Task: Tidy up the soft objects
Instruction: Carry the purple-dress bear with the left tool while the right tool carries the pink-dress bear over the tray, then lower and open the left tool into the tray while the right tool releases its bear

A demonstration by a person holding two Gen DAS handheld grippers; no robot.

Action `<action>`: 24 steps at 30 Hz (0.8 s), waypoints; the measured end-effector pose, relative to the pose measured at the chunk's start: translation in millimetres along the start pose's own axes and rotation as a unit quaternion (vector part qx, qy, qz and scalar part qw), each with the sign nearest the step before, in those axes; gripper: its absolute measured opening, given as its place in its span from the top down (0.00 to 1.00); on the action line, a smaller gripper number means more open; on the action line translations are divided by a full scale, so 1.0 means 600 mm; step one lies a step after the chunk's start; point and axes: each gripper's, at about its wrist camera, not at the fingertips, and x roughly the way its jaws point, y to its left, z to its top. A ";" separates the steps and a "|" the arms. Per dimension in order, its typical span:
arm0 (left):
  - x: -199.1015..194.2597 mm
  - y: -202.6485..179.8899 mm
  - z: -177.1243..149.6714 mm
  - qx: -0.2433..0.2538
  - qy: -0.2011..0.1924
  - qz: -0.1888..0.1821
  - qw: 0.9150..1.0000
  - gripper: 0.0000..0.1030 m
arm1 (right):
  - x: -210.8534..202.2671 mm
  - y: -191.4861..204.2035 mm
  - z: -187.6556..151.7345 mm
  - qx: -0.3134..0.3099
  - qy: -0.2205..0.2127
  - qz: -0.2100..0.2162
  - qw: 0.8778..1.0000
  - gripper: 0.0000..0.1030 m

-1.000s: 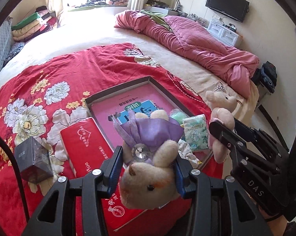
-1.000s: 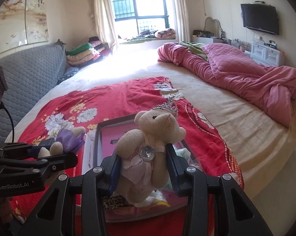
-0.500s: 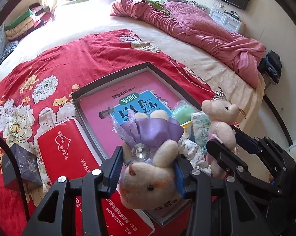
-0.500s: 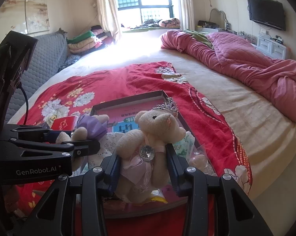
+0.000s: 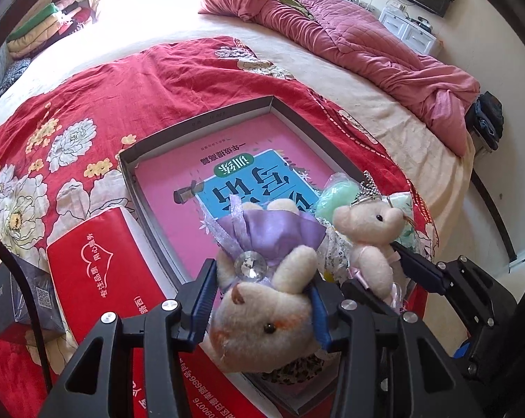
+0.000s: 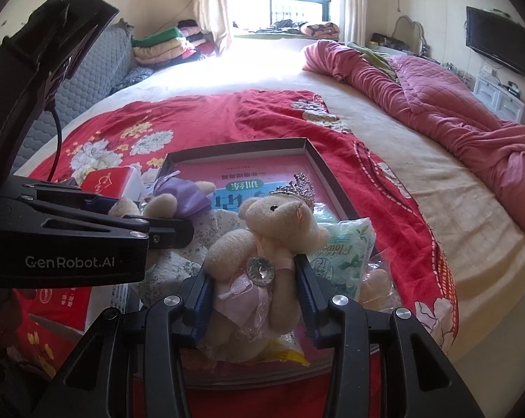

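Left tongs [image 5: 260, 304]: gripping a cream toy bear in a purple dress [image 5: 262, 285], blue pads pressing its sides, head toward the camera, feet pointing out over the box. The bear is hanging above the near left corner of the box, not resting on anything visible.

Right tongs [image 6: 253, 297]: gripping a second cream bear, in a pink dress and a silver crown [image 6: 262, 244], upright, pads closing on its waist. It is hovering over the near right part of the box, just beside the purple bear.

Box [image 5: 199, 122]: a shallow grey tray lying on the red flowered bedspread [image 5: 123, 80], holding a pink and blue book [image 5: 248, 181] flat on its floor. Along its near edge are lying a green packet of tissues [image 6: 342, 254], a pale green round thing [image 5: 335, 193] and a flowered cloth [image 6: 206, 233].

Beside the box, left: a red carton [image 5: 98, 278] and a dark cube-shaped box [image 5: 22, 299], both on the bedspread.

Step in hand, as judged: both bears are being carried to the box for putting away; neither is set down yet.

Next move, as judged: lowering each bear onto a free patch of the book, well clear of each other's tongs, then opening the tongs.
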 end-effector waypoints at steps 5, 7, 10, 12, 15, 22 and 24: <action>0.015 0.006 0.001 -0.010 0.013 -0.008 1.000 0.51 | 0.006 0.006 -0.004 -0.021 -0.006 -0.004 1.000 0.48; 0.015 0.007 0.002 -0.013 0.012 -0.013 1.000 0.50 | 0.007 0.009 -0.004 -0.029 -0.003 -0.010 1.000 0.45; 0.016 0.008 0.005 -0.019 0.016 -0.023 0.999 0.50 | 0.000 0.017 -0.005 -0.052 -0.012 -0.029 0.998 0.39; 0.016 0.009 0.005 -0.021 0.017 -0.027 0.999 0.50 | -0.009 0.020 -0.004 -0.063 -0.022 -0.039 0.997 0.32; 0.015 0.010 0.005 -0.021 0.017 -0.028 0.999 0.48 | -0.025 0.019 -0.003 -0.069 -0.033 -0.035 0.996 0.28; 0.003 0.015 0.005 -0.026 0.012 -0.035 0.999 0.38 | -0.059 0.018 -0.006 -0.077 -0.044 -0.037 0.995 0.27; 0.002 0.017 0.005 -0.027 0.012 -0.038 0.999 0.38 | -0.066 0.015 -0.006 -0.070 -0.044 -0.041 0.996 0.27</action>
